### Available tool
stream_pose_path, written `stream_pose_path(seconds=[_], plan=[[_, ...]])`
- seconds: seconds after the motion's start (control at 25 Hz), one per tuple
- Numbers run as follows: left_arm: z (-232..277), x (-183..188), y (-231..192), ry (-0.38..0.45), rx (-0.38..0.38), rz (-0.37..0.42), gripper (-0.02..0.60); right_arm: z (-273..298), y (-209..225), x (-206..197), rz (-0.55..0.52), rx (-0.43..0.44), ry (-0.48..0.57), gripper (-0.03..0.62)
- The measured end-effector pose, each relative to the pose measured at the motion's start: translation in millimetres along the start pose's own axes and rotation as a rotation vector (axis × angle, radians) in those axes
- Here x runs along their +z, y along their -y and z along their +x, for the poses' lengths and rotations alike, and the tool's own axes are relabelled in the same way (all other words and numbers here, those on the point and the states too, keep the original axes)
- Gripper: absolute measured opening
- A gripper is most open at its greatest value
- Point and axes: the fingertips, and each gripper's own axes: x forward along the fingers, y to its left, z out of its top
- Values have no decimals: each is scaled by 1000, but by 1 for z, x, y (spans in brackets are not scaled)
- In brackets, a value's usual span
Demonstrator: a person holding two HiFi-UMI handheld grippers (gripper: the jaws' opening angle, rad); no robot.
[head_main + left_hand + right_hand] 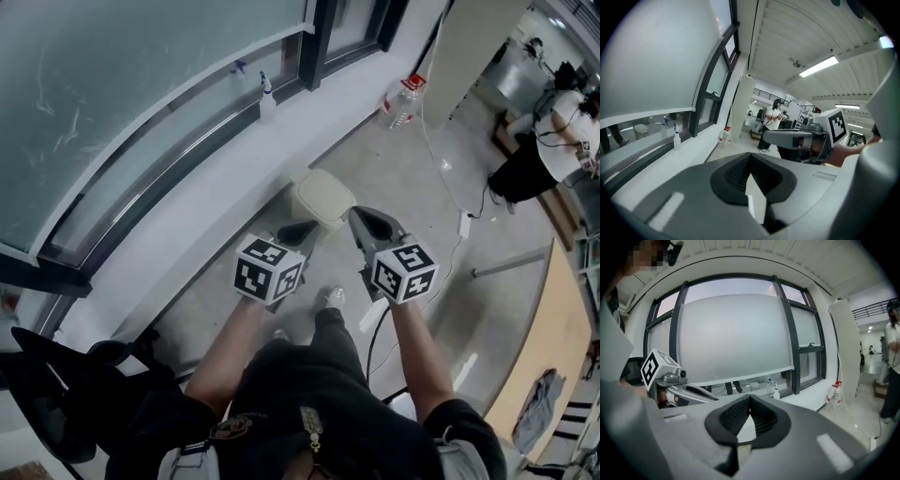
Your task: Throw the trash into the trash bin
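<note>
On the floor by the window ledge stands a cream bin (323,197) with its lid down, seen only in the head view. My left gripper (298,231) is held up in front of me, just left of the bin in the picture, its jaws shut with nothing between them (750,155). Level with it, right of the bin, my right gripper (368,223) is also shut and empty (750,397). Each gripper shows in the other's view, side by side. No trash is visible in any view.
A spray bottle (267,97) stands on the white window ledge (187,197), with a large plastic water bottle (403,101) farther along. A white cable and power strip (464,225) lie on the floor. A person in a white shirt (553,141) stands at the far right. A wooden table edge (544,356) is at right.
</note>
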Motion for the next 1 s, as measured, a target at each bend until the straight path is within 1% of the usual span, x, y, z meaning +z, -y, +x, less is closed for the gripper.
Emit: stream_pose_path(seconds=[0.2,0.44,0.6,1.0], plan=[[-27,11,18,34,-7,23,6,-33,-23,19,-9,-23,56,3],[-41,19,42,56,-24,49,6,-60,-38,31,-12,-30,96,3],[-48,22,48,65,-15,65,6,-66,-45,36,-13,-22,121,3],[-49,27,57,82,17,63,6,-76,-47,38,-6,-10,134,3]])
